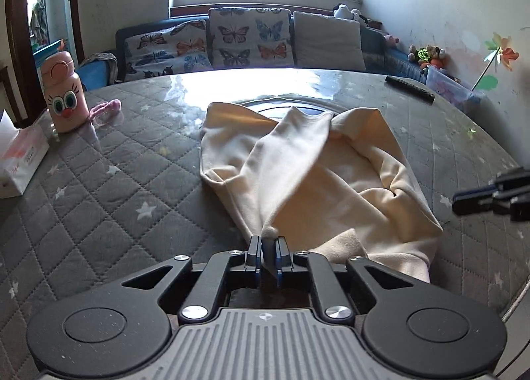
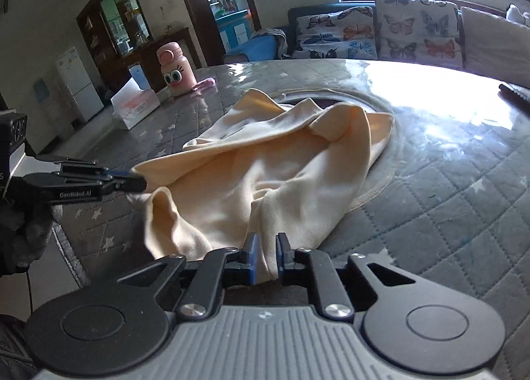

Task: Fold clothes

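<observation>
Your left gripper (image 1: pixel 267 244) pinches the cream garment (image 1: pixel 314 168); your right gripper (image 2: pixel 265 247) straddles its hem, jaws parted. Keep the cloth taut at centre frame.

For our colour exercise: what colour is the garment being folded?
Cream garment, best in the left wrist view.

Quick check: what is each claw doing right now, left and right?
Left claw: closed on a bunched edge of the cream garment.
Right claw: fabric between its fingers, with a gap; a firm grip cannot be told.
</observation>
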The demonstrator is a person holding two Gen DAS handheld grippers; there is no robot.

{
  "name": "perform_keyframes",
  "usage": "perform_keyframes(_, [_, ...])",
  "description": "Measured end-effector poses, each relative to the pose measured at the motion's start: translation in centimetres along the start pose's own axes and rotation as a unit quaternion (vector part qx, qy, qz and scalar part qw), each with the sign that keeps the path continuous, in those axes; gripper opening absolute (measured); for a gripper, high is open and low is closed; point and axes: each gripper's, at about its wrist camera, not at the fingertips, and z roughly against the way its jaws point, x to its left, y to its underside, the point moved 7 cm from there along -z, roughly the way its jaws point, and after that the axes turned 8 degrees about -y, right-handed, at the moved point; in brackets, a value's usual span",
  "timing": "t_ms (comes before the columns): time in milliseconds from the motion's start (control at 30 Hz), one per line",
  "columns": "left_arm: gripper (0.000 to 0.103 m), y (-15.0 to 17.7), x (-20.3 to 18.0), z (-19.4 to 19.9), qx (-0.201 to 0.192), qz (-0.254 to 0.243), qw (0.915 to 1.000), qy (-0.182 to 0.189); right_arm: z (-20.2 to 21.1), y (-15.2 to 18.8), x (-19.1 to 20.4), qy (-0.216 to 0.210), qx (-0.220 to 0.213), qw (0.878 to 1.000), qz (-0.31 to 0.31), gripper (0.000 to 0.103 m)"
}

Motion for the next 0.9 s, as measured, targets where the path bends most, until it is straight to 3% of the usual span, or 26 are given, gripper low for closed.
perform_keyframes(67, [0.019,-0.6,-0.1,0.2,-0.011,-0.009,0.9999,0.000,-0.1,-1.0,-0.5,0.012,-0.006,1.000,0.009,0.029])
perform_keyframes(100, [0.030,-1.0,-0.3,0.2,-0.018,-0.014,0.9997,-0.003,-0.1,-1.5,-0.7,0.018,-0.008,1.000,0.013,0.029])
perform_keyframes(133, [0.034,-1.5,-0.4,0.1,-0.025,-0.018,0.9995,-0.005,-0.1,-2.0,-1.0,0.023,-0.011,1.000,0.017,0.029])
perform_keyframes(300, [0.047,-4.4,-1.9,-1.5,-0.049,-0.046,0.9978,-0.002,-1.9,-4.8,-3.4,0.065,-0.021,0.997,0.038,0.035])
perform_keyframes(500, [0.048,-7.6,-4.9,-5.5,-0.047,-0.084,0.9952,0.015,-5.3,-7.8,-6.7,0.103,-0.021,0.993,0.055,0.037])
perform_keyframes(800, [0.048,-9.0,-9.1,-12.6,-0.009,-0.129,0.9912,0.028,-9.9,-9.4,-8.6,0.108,-0.007,0.991,0.073,0.035])
perform_keyframes(900, [0.046,-8.8,-9.5,-14.3,0.004,-0.129,0.9913,0.026,-10.6,-9.6,-9.0,0.101,-0.007,0.993,0.064,0.022])
